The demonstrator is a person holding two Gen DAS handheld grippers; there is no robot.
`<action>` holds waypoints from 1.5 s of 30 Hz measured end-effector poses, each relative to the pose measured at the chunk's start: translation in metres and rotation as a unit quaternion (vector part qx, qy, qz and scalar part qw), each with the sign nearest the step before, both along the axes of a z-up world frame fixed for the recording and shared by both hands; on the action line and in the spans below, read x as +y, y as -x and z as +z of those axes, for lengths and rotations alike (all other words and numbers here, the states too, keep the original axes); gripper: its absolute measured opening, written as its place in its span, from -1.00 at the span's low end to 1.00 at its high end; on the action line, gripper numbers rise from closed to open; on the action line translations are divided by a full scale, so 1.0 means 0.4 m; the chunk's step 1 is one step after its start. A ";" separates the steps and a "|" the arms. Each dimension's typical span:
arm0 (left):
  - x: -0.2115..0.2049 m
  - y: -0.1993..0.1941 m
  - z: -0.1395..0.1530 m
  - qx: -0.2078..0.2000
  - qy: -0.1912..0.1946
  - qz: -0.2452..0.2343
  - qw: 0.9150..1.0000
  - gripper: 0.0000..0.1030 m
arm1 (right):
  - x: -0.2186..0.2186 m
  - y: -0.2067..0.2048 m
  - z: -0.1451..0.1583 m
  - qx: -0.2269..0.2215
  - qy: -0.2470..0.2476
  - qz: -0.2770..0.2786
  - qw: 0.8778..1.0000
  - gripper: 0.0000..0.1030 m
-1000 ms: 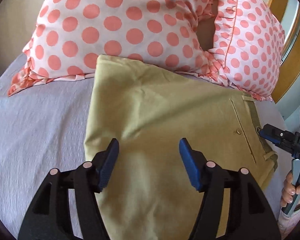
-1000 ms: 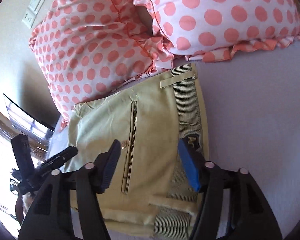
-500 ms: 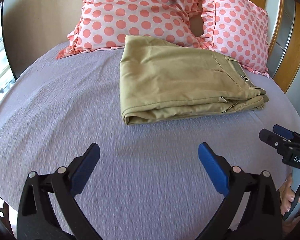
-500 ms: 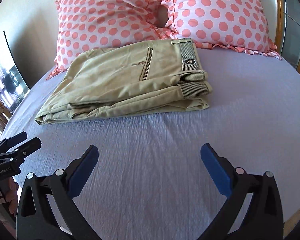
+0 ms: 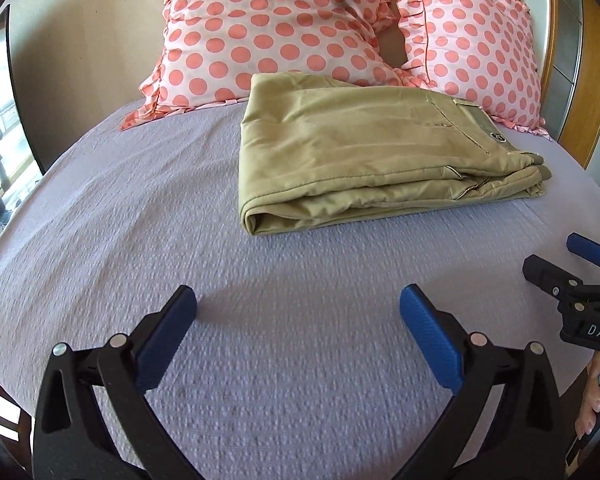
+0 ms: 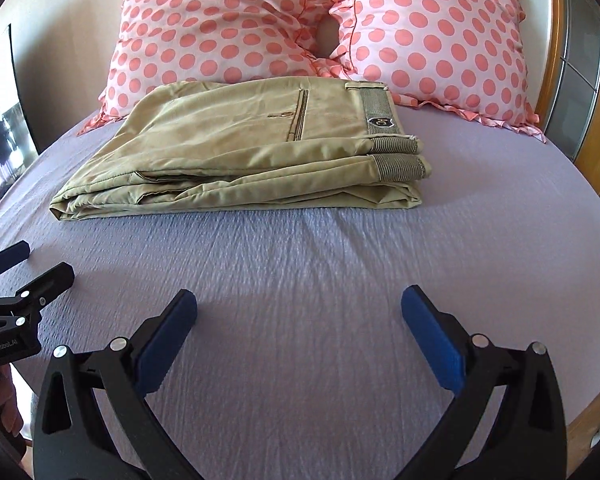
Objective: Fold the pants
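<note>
The khaki pants [image 5: 364, 156] lie folded in a flat stack on the lavender bed, its far edge touching the pillows; in the right wrist view the pants [image 6: 252, 152] show the waistband and label at the right end. My left gripper [image 5: 298, 304] is open and empty, over bare sheet well short of the pants. My right gripper [image 6: 299, 304] is open and empty, also back from the pants. Each gripper shows in the other's view: the right gripper [image 5: 560, 260] at the right edge, the left gripper [image 6: 30, 264] at the left edge.
Two pink polka-dot pillows [image 5: 268, 28] [image 6: 424, 36] lean against the wall behind the pants. A wooden headboard frame [image 6: 556, 60] stands at the right. The lavender bedspread [image 6: 320, 260] stretches between the grippers and the pants. A dark screen [image 5: 12, 80] stands at the left.
Both grippers have pulled back from over the pants toward the near edge of the bed and have opened wider. The pants stay folded in place.
</note>
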State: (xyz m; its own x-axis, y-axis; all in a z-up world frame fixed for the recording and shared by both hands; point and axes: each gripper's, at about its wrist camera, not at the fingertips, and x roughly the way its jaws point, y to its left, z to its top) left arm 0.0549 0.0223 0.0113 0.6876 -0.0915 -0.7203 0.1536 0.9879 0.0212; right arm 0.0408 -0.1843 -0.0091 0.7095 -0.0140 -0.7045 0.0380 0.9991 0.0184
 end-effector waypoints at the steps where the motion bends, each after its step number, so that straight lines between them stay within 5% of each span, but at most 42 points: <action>1: 0.001 -0.001 0.001 0.000 0.000 0.000 1.000 0.97 | 0.000 0.002 -0.001 -0.002 0.000 0.000 1.000 0.97; 45: 0.001 0.000 0.000 -0.002 0.000 0.001 1.000 0.97 | -0.001 0.004 -0.001 -0.007 0.001 0.000 1.000 0.97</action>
State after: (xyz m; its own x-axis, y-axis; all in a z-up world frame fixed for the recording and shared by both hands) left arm 0.0551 0.0226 0.0113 0.6906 -0.0895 -0.7176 0.1516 0.9882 0.0226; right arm 0.0394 -0.1845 -0.0095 0.7196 -0.0148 -0.6942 0.0378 0.9991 0.0179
